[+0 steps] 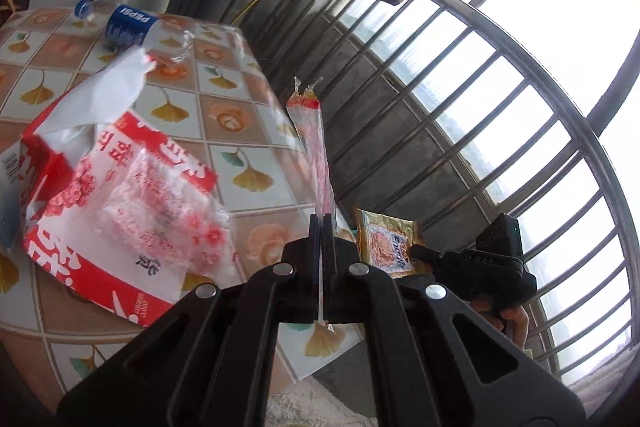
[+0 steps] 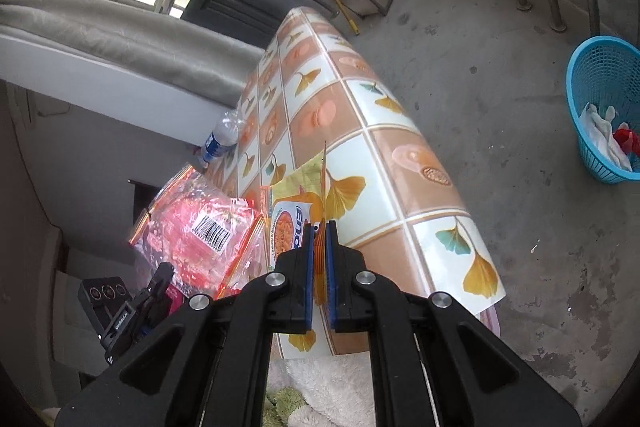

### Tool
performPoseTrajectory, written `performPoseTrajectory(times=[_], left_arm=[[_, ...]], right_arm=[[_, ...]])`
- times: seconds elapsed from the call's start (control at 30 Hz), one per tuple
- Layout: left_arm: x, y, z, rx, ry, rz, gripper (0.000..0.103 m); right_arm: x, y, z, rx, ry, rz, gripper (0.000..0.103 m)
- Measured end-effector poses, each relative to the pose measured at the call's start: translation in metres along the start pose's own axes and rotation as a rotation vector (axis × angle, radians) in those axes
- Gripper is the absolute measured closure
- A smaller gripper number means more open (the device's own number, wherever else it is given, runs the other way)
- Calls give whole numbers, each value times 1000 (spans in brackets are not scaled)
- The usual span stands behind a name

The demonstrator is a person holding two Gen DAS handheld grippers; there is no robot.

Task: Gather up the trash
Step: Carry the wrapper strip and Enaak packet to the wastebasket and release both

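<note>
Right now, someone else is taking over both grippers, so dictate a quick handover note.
Left gripper: shut on a clear red-printed plastic wrapper, held upright.
Right gripper: shut on a yellow Enaak snack packet.
On the ginkgo-patterned table: empty Pepsi bottle, large red-and-white bag.
Blue plastic basket on the floor at the right holds some trash already.
Left: drop both pieces in, then fetch the rest.

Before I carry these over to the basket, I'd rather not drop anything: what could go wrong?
1. The left gripper pinches the thin plastic wrapper only at its end; it could slip out.
2. The right gripper clamps the noodle packet edge-on, a weak hold.
3. The blue basket sits on the floor, apart from the table.
</note>
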State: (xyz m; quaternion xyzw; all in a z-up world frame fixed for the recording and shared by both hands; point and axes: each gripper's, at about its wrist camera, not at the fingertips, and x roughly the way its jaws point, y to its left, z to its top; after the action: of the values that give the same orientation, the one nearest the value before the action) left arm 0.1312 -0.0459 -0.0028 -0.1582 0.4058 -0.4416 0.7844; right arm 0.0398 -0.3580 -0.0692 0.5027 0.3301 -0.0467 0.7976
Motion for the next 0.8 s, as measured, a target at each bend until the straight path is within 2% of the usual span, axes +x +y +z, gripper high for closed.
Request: performPoseTrajectory(times=[0.13, 0.27, 0.47, 0.53, 0.7, 0.8], left_arm=[[17, -40, 3, 94, 42, -60, 103], [61, -82, 8, 163, 136, -119, 103], [186, -142, 7, 197, 372, -163, 103], [233, -160, 1, 210, 450, -164, 103], [336, -193, -21, 217, 570, -152, 103], [386, -207, -34, 221, 599, -126, 103]], right_arm=[[-41, -21, 8, 41, -115, -14, 97], [-89, -54, 9, 109, -241, -63, 97], [-143, -113, 14, 233, -403, -209, 97], [-152, -137, 19, 294, -436, -223, 97], [-162, -198, 34, 438, -490, -263, 97], [-159, -233, 42, 517, -510, -292, 97]])
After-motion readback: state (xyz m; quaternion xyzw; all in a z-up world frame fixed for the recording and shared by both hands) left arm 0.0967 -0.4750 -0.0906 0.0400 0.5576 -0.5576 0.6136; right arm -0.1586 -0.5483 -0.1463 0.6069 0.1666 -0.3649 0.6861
